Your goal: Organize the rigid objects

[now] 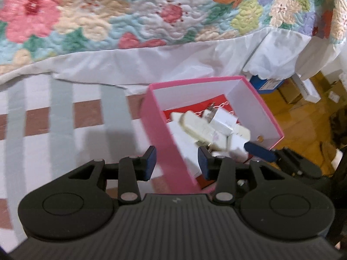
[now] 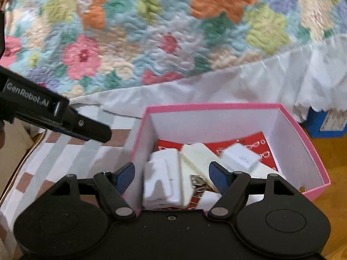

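Pink cardboard box (image 2: 216,108), white inside, centre frame on striped cloth (image 1: 65,119), holds blocky white plastic chargers (image 2: 162,179) on a red liner. Right gripper (image 2: 171,178) open above them. Left gripper (image 1: 176,162) open, straddling the box wall. Only right view shows "GenRobot.AI" lettering, upper left. Quilted floral bedspread (image 1: 130,10) behind.

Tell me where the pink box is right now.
The pink box sits open on the striped cloth beside the floral quilt, centre-right in both wrist views, with white plugs piled inside and both open grippers at its near end.
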